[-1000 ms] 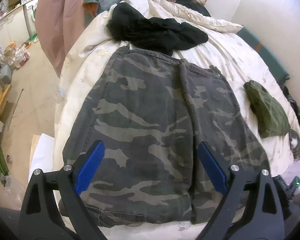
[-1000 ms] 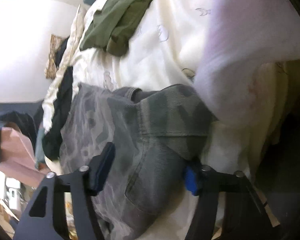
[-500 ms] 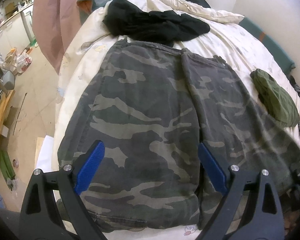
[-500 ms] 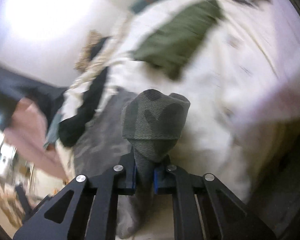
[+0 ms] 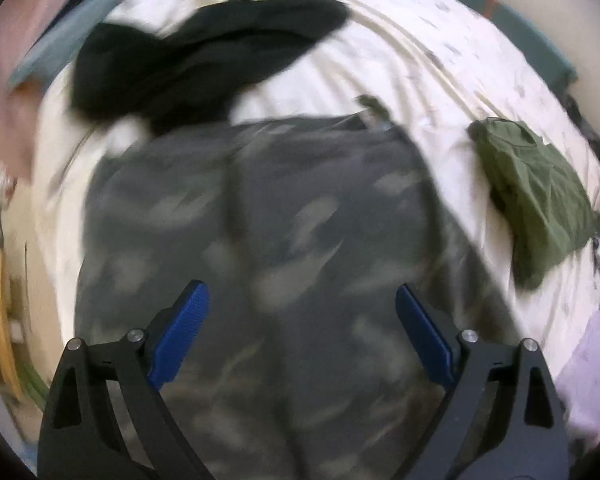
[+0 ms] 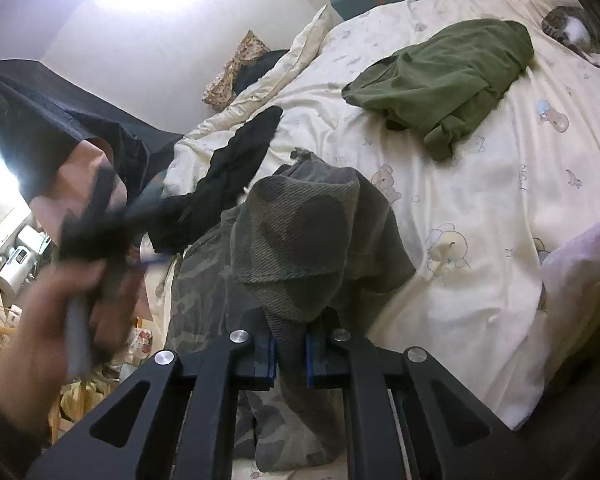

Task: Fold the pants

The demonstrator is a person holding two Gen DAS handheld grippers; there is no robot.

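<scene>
On the bed [image 6: 480, 208], right hand-held gripper [image 6: 290, 360] clamps camouflage pants [image 6: 300, 240] bunched before it

Both tongs are showing the same build: the left tongs [image 5: 302, 312] and the right tongs [image 6: 290, 354] are wearing matte black frames with triangular cut-outs, round silver screws sitting at the joints, and ribbed blue pads [image 5: 180, 332] lining the fingers. The person's left hand [image 6: 60, 304] is appearing only as a blur, its sleeve unreadable.
</scene>
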